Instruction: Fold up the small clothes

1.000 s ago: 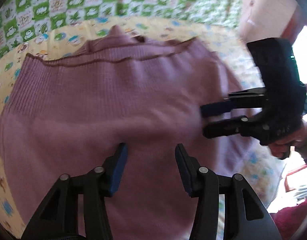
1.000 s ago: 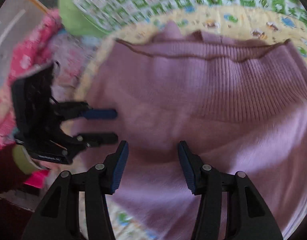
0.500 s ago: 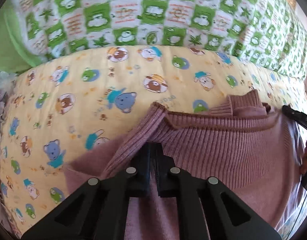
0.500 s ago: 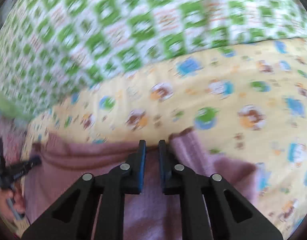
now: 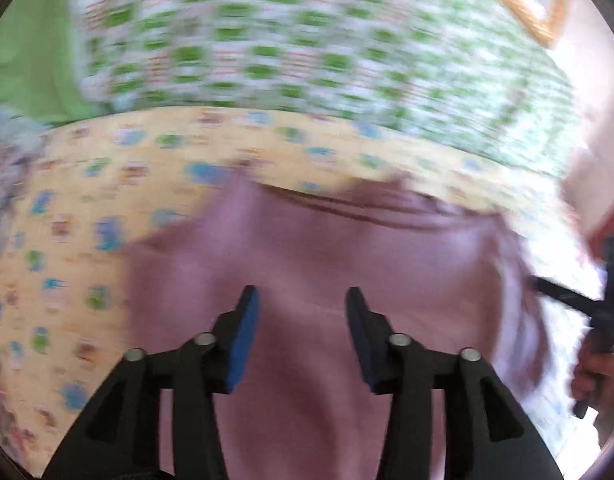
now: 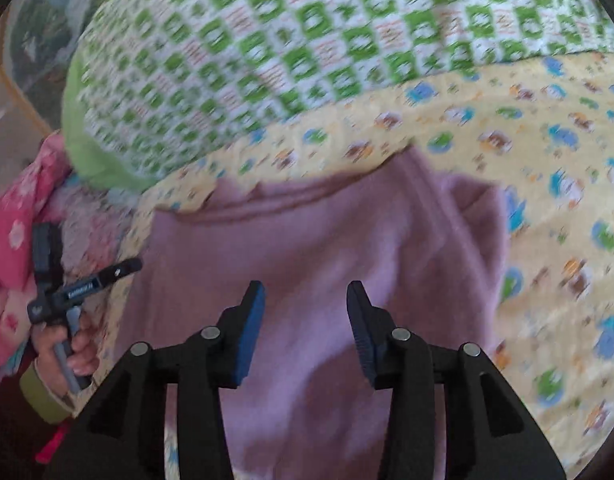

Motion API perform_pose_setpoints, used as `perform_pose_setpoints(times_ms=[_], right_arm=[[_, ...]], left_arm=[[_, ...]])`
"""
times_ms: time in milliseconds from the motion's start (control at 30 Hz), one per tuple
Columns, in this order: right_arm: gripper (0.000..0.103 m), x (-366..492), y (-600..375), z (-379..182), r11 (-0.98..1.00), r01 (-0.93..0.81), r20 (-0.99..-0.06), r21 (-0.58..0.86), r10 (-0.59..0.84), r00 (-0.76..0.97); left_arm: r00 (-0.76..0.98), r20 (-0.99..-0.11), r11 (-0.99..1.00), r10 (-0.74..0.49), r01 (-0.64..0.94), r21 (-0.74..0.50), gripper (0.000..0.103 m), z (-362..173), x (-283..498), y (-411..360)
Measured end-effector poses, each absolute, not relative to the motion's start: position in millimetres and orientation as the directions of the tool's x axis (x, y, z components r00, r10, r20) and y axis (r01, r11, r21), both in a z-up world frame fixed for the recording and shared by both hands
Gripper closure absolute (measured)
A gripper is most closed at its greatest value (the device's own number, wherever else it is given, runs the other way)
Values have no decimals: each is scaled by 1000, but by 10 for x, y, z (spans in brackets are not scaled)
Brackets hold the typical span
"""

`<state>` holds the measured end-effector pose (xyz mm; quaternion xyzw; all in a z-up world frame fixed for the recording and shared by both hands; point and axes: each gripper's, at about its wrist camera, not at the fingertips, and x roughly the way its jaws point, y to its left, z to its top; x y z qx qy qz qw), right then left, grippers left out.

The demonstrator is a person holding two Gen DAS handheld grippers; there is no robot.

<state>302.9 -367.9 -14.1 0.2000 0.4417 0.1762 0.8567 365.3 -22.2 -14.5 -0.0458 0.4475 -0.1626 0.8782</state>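
Note:
A small mauve knitted garment (image 5: 347, 264) lies on the yellow animal-print sheet (image 5: 87, 208). It also fills the middle of the right wrist view (image 6: 315, 248), with one corner bunched up at its right side. My left gripper (image 5: 303, 308) is open and empty just above the garment. My right gripper (image 6: 305, 304) is open and empty above the garment too. Each gripper shows at the edge of the other's view, the right one (image 5: 563, 300) at the garment's right side and the left one (image 6: 91, 280) at its left side. Both views are blurred.
A green-and-white checked quilt (image 6: 307, 40) lies bunched behind the yellow sheet (image 6: 547, 160). Pink patterned bedding (image 6: 15, 232) sits at the left. A wall and a gold picture frame (image 5: 519, 4) show at the far right of the left wrist view.
Half a second ago both grippers were shut on the garment's far ribbed edge. Now both are open, pulled back toward me, and the garment lies released on the sheet.

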Motion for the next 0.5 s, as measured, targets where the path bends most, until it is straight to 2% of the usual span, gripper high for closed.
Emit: perform_pose_setpoints(times_ms=[100, 133, 200, 267, 400, 433, 500], right_arm=[[59, 2914, -3528, -319, 854, -136, -710, 503, 497, 498], [59, 2887, -3523, -368, 859, -127, -722, 497, 490, 489], [61, 2840, -3546, -483, 924, -82, -798, 373, 364, 481], [63, 2770, -3689, -556, 966, -38, -831, 258, 241, 501], [66, 2701, -4054, -549, 963, 80, -833, 257, 178, 524], [66, 2690, -4107, -546, 959, 95, -834, 267, 180, 522], [66, 2677, -4211, -544, 950, 129, -838, 285, 181, 514]], left_arm=[[466, -782, 895, -415, 362, -259, 53, -271, 3532, -712], [451, -792, 890, -413, 386, -244, 53, -324, 3542, -902], [448, -830, 903, -334, 405, -144, 52, -477, 3519, -1117], [469, -859, 930, -206, 368, -22, 52, -641, 3574, -1142], [498, -858, 973, -129, 229, -13, 52, -712, 3761, -595], [500, -855, 979, -139, 197, -44, 63, -698, 3798, -423], [508, -857, 991, -85, 133, -20, 67, -668, 3839, -188]])
